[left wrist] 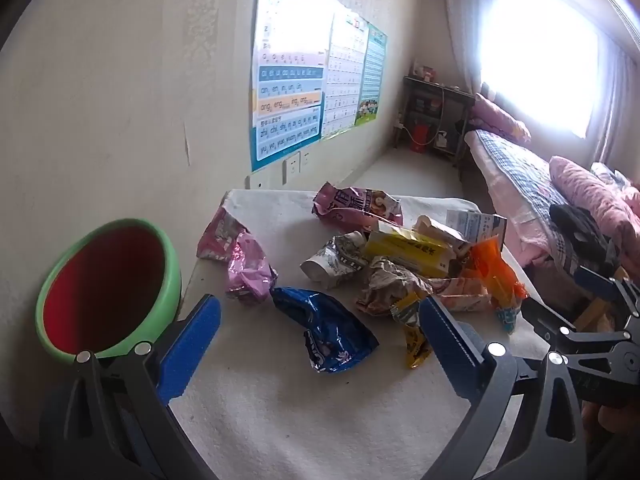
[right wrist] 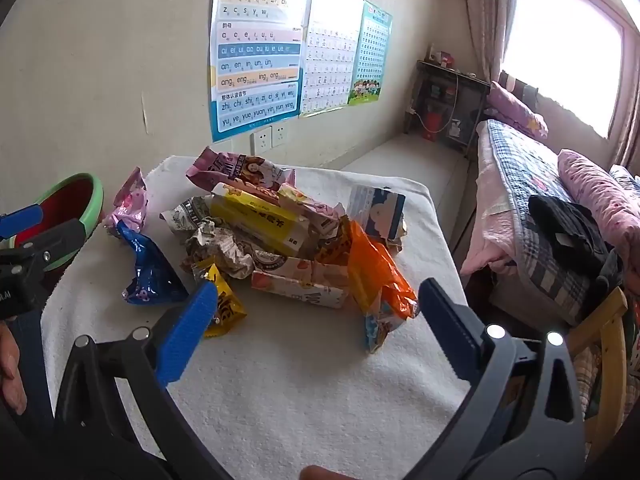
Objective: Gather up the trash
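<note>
Meanwhile both the left gripper [left wrist: 320,332] and right gripper [right wrist: 318,320] gape wide, holding nothing, above the white-clothed table [left wrist: 280,400], with the wrapper pile [left wrist: 408,264] mid-frame and the green bin [left wrist: 108,288] lower left.

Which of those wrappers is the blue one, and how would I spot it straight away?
Start at the white cloth-covered table by the wall, with the green bin at its left edge. The trash heap lies in the middle, and the blue wrapper lies on its near left side, just in front of a crumpled pink wrapper. It is the only shiny dark-blue piece there.
</note>
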`<control>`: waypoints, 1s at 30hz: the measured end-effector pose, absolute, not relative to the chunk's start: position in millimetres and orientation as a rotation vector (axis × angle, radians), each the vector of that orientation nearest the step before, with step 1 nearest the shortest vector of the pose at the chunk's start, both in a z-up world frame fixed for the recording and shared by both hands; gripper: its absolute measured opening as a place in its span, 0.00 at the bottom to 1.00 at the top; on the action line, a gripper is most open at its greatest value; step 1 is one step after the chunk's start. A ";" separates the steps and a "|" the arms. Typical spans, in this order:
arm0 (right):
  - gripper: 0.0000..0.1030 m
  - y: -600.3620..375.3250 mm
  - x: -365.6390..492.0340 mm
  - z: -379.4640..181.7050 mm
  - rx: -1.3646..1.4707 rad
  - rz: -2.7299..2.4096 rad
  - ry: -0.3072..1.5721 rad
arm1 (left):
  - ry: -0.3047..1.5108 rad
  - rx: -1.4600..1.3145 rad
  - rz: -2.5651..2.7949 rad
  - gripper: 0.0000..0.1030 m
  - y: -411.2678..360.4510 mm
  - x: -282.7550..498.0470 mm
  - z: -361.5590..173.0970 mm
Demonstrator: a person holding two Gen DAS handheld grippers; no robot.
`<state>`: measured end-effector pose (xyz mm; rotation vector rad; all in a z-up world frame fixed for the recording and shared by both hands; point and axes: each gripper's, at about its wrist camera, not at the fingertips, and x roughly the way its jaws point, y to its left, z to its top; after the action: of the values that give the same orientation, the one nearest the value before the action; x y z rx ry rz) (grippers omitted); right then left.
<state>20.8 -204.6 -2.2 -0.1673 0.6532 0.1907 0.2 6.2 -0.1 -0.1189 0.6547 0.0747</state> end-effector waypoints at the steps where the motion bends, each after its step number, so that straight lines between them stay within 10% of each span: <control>1: 0.96 -205.1 21.4 -2.4 -0.165 0.190 0.654 | 0.654 -0.123 0.078 0.92 7.0 0.2 -0.1; 30: 0.96 -208.3 26.5 -2.0 -0.136 0.192 0.666 | 0.665 -0.071 0.044 0.92 -4.0 -0.3 0.5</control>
<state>26.5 -208.3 -2.0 -0.1360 0.6655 0.1919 -0.3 -4.0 0.5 -0.0715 0.6645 0.0437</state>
